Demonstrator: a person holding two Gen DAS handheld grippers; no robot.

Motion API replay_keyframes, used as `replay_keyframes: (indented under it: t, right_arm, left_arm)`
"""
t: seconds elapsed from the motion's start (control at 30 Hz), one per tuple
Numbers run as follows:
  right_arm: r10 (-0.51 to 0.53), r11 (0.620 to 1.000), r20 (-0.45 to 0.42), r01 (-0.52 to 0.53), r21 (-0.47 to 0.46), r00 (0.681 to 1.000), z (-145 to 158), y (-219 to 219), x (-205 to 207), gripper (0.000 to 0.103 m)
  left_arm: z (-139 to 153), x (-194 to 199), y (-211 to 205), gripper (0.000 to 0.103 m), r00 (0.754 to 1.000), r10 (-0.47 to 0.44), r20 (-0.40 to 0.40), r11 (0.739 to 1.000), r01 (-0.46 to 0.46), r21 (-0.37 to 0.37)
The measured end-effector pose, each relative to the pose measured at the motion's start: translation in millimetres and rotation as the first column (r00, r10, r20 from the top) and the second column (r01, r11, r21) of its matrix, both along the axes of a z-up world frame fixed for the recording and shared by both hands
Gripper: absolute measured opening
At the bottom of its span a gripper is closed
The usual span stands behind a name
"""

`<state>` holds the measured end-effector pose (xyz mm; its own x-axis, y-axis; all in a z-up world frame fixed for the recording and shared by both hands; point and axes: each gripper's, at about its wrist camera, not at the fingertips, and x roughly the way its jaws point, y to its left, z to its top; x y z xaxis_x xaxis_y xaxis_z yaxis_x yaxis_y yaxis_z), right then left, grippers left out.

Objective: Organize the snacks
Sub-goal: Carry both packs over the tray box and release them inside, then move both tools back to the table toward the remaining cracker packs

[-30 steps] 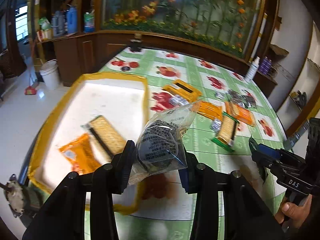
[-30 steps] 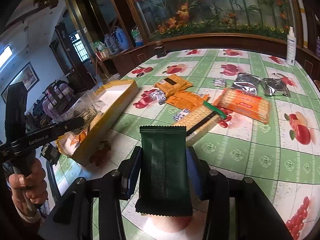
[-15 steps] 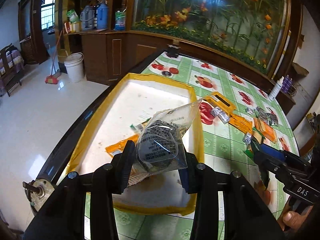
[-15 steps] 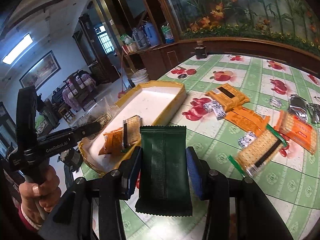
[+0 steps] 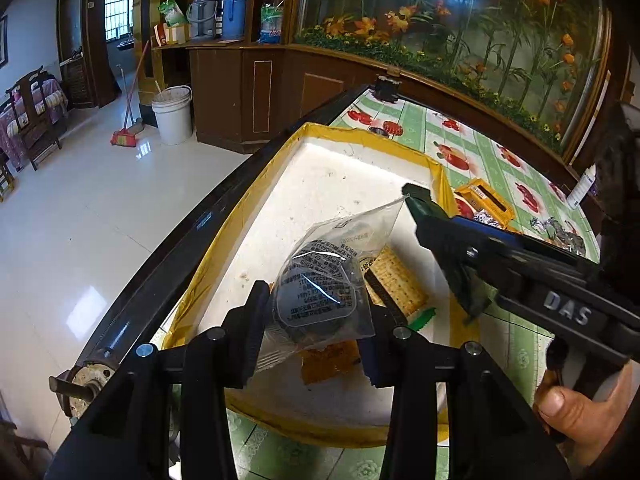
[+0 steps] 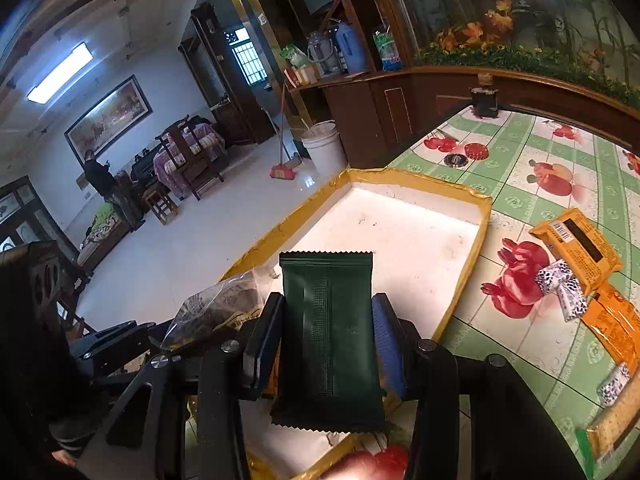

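Observation:
My left gripper [image 5: 314, 306] is shut on a clear snack bag [image 5: 324, 280] with a dark round cake inside, held over the near end of the white tray with a yellow rim [image 5: 332, 176]. Under it lie a cracker pack [image 5: 394, 280] and an orange packet [image 5: 330, 360] in the tray. My right gripper [image 6: 326, 328] is shut on a dark green packet [image 6: 328, 332], also over the tray [image 6: 400, 236]. In the left wrist view the right gripper [image 5: 424, 208] reaches in from the right. The clear bag [image 6: 224, 308] shows left of the green packet.
Loose snacks lie on the green fruit-print tablecloth [image 6: 536, 184]: an orange box [image 6: 576, 244], small patterned sweets [image 6: 560, 284], orange packets [image 6: 616, 328] and a cracker pack [image 6: 612, 424]. The table's dark edge [image 5: 192, 236] runs left of the tray. A white bucket [image 5: 173, 114] stands on the floor.
Both grippers have carried their packets leftward from above the tablecloth to above the tray. The right gripper now sits close beside the left one. Neither grip has altered.

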<state>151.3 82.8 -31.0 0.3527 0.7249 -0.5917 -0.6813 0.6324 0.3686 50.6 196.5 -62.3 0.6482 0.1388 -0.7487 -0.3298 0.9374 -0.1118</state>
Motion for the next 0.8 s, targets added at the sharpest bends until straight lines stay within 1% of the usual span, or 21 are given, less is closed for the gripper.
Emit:
replay_keyframes:
  t: [0.13,0.17,0.2,0.27,0.3,0.33,0.37,0.47,0.57,0.8]
  right_arm:
    - [0.002,1.0,-0.018,-0.003,-0.027,1.0,-12,12,10,0.046]
    - [0.004,0.999,-0.019,-0.005,-0.034,1.0,-15,14,12,0.048]
    - [0.007,0.999,-0.021,-0.008,-0.038,1.0,-17,16,13,0.048]
    - [0.007,0.999,-0.021,-0.008,-0.038,1.0,-19,16,13,0.049]
    - [0.001,0.999,-0.02,-0.002,-0.036,1.0,-19,15,12,0.051]
    - [-0.005,0.999,-0.019,0.004,-0.031,1.0,-18,12,12,0.056]
    - [-0.01,1.0,-0.015,0.01,-0.027,1.0,-18,9,11,0.061]
    - [-0.043,0.999,-0.002,0.043,-0.017,0.999,-12,-6,8,0.065]
    - [-0.085,0.996,-0.007,0.085,0.006,0.996,-8,-29,8,0.069]
    - [-0.174,0.984,-0.045,0.176,0.025,0.984,-14,-84,6,0.07]
  left_arm:
    - [-4,1,3,0.04,1.0,0.01,-0.013,1.0,-0.01,0.02]
    - [-4,1,4,0.041,1.0,0.014,-0.017,1.0,-0.014,0.025]
    - [-4,0,4,0.042,1.0,0.022,-0.013,0.999,-0.021,0.033]
    - [-2,-2,5,0.054,0.999,0.04,-0.004,0.998,-0.04,0.046]
    - [0,-3,6,0.068,0.999,0.051,0.003,0.997,-0.051,0.054]
    - [3,-4,6,0.075,0.998,0.061,0.015,0.996,-0.062,0.061]
    - [6,-7,6,0.075,0.997,0.068,0.033,0.995,-0.071,0.072]
    - [13,-9,3,0.075,0.996,0.072,0.054,0.993,-0.077,0.09]
    - [15,-8,-2,0.075,0.996,0.061,0.059,0.994,-0.066,0.091]
    - [20,-2,-22,0.074,0.998,0.025,0.059,0.995,-0.03,0.092]
